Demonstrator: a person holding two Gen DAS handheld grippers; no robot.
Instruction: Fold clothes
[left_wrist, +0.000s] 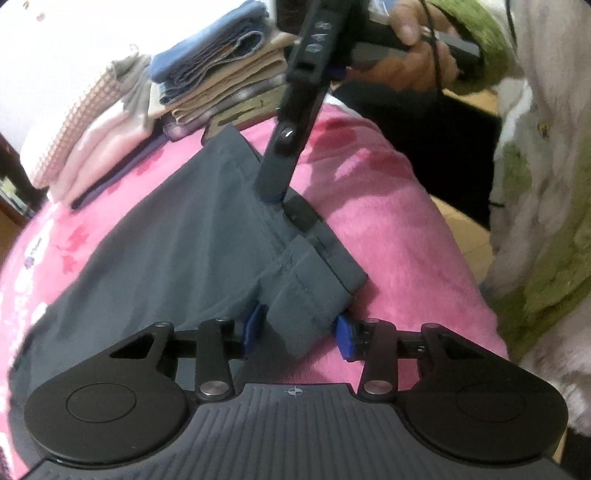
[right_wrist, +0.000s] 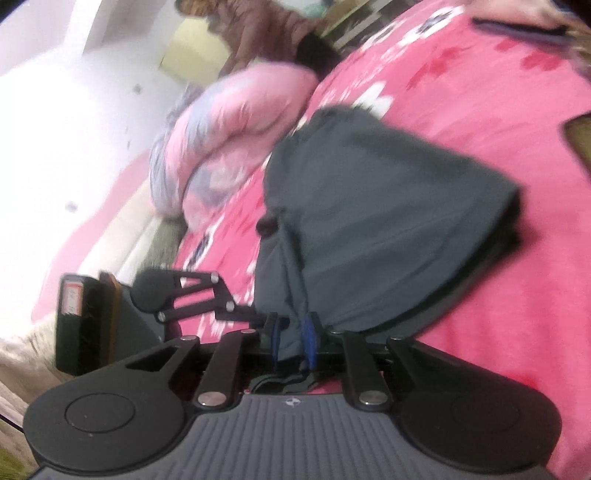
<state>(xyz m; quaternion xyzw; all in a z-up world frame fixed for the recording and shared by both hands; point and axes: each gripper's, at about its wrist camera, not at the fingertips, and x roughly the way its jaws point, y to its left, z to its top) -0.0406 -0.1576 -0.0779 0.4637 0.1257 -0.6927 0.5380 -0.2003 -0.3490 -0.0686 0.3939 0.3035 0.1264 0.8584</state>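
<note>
A dark grey garment (left_wrist: 192, 243) lies on a pink floral blanket (left_wrist: 388, 206). In the left wrist view my left gripper (left_wrist: 299, 332) has its blue pads wide apart on either side of the garment's folded corner (left_wrist: 306, 302), without pinching it. My right gripper (left_wrist: 284, 199) comes down from above onto the garment's edge. In the right wrist view my right gripper (right_wrist: 293, 341) is shut on a bunched fold of the grey garment (right_wrist: 369, 221). The left gripper (right_wrist: 177, 295) shows beside it at the left.
A stack of folded clothes (left_wrist: 207, 81) and pink folded items (left_wrist: 96, 147) sit at the far edge of the bed. A pink pillow (right_wrist: 229, 133) lies at the far left. The person's green and white sleeve (left_wrist: 535, 184) is at the right.
</note>
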